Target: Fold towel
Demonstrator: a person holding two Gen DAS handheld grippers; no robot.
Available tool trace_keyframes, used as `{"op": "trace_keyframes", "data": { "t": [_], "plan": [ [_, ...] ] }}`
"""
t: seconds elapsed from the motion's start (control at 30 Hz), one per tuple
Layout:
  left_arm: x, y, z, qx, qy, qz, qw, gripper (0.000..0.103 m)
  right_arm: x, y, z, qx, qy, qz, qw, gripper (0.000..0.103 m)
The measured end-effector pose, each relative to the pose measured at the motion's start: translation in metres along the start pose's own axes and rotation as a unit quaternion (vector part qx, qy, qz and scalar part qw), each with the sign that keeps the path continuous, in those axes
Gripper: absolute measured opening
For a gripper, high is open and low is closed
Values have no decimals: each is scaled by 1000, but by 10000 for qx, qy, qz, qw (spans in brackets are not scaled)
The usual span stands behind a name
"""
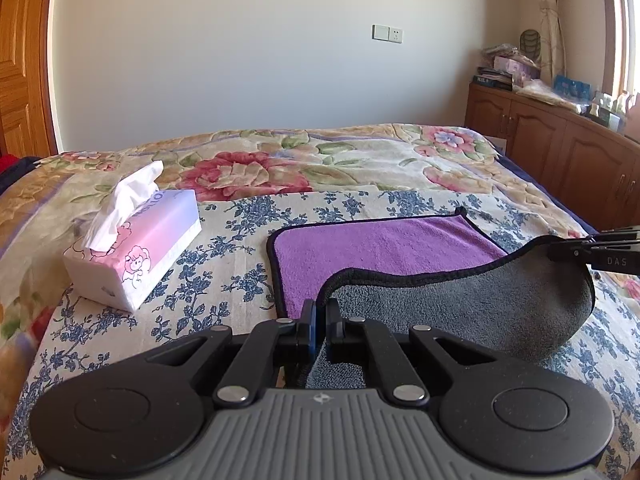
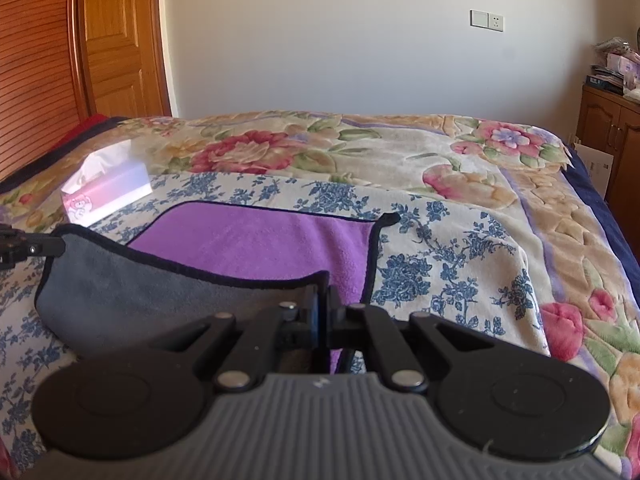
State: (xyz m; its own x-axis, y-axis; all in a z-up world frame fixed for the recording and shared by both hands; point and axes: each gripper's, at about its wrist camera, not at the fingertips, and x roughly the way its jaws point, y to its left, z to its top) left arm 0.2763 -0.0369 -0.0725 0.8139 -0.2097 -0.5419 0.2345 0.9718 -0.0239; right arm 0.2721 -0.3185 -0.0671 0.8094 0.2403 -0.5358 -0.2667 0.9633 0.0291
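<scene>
Both grippers clenched on the towel: left gripper and right gripper each pinch a near corner, grey underside lifted over the purple face lying on the bed's near edge, tissue box beside.

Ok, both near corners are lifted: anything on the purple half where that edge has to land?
Nothing visible. The purple half of the towel lies bare. The tissue box sits off its left edge, clear of the path of both grippers.
</scene>
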Motion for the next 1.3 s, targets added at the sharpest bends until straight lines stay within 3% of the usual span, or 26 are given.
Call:
{"op": "trace_keyframes", "data": {
  "t": [1.3],
  "plan": [
    [47,11,44,163,-90,80,9998,5,47,-7,34,-462,-30,-275,9985,4]
  ]
}}
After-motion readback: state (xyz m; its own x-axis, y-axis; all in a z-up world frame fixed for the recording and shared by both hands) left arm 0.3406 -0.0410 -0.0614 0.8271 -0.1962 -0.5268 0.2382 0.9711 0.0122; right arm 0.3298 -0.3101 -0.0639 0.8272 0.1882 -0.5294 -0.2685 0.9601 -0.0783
